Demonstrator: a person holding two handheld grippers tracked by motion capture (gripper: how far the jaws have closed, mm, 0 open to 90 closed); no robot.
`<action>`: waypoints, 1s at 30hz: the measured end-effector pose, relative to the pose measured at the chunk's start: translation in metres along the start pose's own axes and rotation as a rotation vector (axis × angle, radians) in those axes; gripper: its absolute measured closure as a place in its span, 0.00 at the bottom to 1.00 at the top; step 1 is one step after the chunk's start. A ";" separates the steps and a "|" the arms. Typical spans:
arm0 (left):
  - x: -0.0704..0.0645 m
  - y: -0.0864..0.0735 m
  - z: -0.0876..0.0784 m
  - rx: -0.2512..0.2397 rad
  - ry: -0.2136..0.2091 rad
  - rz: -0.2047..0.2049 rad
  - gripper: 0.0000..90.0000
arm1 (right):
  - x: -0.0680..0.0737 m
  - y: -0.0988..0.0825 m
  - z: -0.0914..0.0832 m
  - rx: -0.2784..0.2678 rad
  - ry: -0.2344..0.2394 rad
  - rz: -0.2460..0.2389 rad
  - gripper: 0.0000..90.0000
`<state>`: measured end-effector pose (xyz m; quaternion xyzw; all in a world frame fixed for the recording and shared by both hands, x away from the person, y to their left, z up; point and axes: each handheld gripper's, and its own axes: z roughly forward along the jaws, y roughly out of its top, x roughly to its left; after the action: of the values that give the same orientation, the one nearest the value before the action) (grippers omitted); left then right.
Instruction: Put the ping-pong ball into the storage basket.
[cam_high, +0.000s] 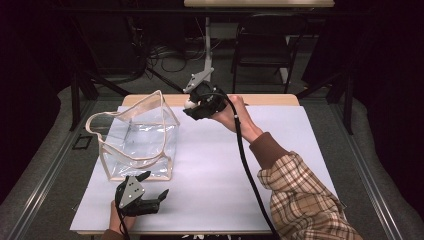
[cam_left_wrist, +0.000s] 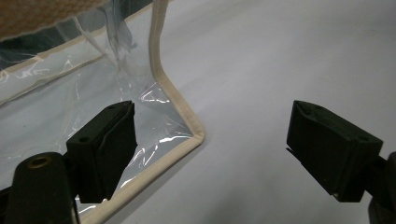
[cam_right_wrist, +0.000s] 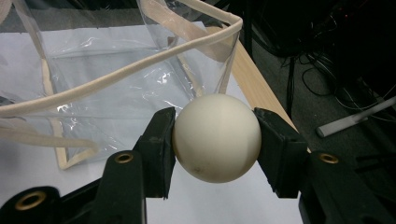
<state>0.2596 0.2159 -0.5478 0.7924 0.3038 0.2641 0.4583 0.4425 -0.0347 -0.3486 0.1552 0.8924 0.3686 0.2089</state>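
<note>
A cream-white ball (cam_right_wrist: 216, 137) sits pinched between the two black jaws of the right gripper (cam_right_wrist: 215, 144), a jaw pressed to each side, at centre frame in the right gripper view; in the high view it shows as a small pale spot (cam_high: 190, 103) at the tip of that gripper (cam_high: 192, 106), upper centre of the frame, lifted off the white table cover (cam_high: 225, 165) near the far table edge. Just left of the ball in the high view stands a clear plastic bag with beige trim (cam_high: 140, 137), mouth up and open, its near rim corner close to the ball but not touching it as far as I can tell. The ball is round, so no long axis; the bag opening lies left and slightly below the jaws, so a drop-in looks the likely next move. The left gripper (cam_high: 150, 192), lower left of the high view, has its jaws spread wide and empty, beside the bag's lower corner (cam_left_wrist: 196, 135); one jaw overlaps the clear wall in the left gripper view, contact uncertain. The bag's interior contents are hard to read through glare.
</note>
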 end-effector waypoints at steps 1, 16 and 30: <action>0.000 0.000 0.000 0.000 0.000 0.000 0.18 | 0.000 0.001 0.000 0.001 0.000 -0.001 0.56; 0.000 0.000 0.000 0.000 0.000 0.001 0.18 | 0.008 0.012 0.006 -0.013 0.022 -0.019 0.56; 0.000 0.000 0.000 -0.002 0.002 -0.001 0.18 | 0.011 0.021 0.010 -0.022 0.030 -0.026 0.56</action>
<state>0.2595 0.2160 -0.5478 0.7915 0.3045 0.2648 0.4590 0.4402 -0.0095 -0.3434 0.1359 0.8933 0.3778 0.2021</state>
